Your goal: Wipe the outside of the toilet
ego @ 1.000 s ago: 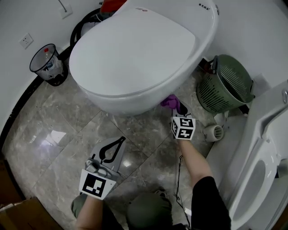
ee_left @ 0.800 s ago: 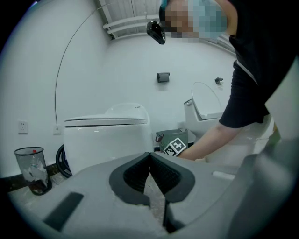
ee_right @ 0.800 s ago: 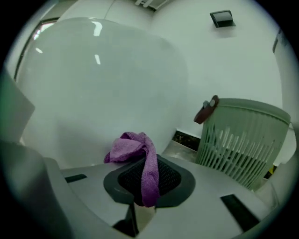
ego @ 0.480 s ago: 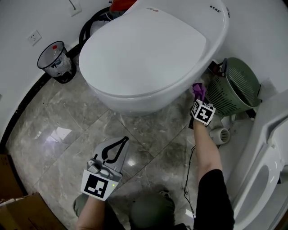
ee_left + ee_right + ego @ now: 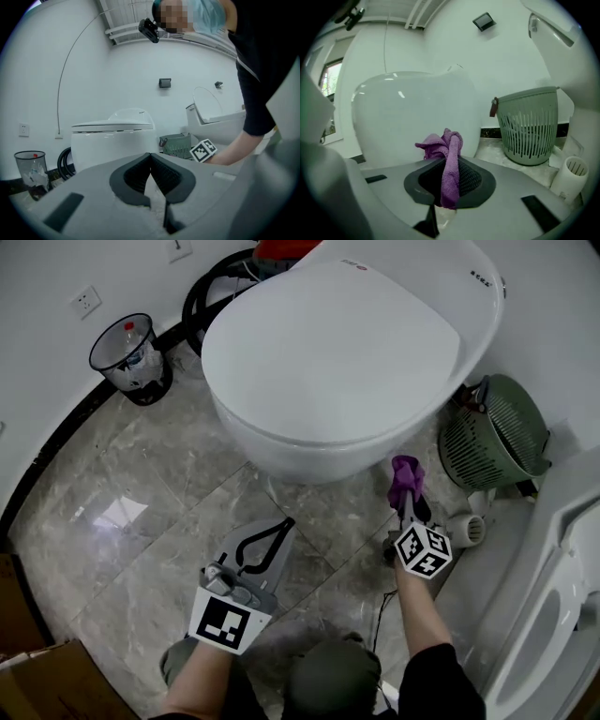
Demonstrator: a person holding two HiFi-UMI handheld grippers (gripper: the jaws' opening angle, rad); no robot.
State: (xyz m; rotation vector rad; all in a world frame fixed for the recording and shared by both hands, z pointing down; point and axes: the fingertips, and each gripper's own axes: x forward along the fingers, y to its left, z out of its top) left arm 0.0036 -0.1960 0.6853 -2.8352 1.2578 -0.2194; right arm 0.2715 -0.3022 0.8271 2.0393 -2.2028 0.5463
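A white toilet [image 5: 347, 362] with its lid down fills the upper middle of the head view; its bowl [image 5: 412, 117] looms close in the right gripper view. My right gripper [image 5: 410, 495] is shut on a purple cloth [image 5: 405, 476] [image 5: 447, 161], held just off the bowl's lower right side, a small gap away. My left gripper [image 5: 270, 540] hovers over the floor in front of the toilet [image 5: 112, 140], jaws closed together with nothing between them.
A green slatted basket [image 5: 497, 437] [image 5: 529, 126] stands right of the toilet. A wire bin [image 5: 131, 357] and a black hose coil [image 5: 202, 296] sit at the left wall. A second white toilet [image 5: 553, 606] lies at the right edge. Marble floor [image 5: 122, 512] spreads left.
My right gripper with the cloth has pulled back down and toward me from the bowl's right side near the basket. The left gripper has barely moved; the view shifted.
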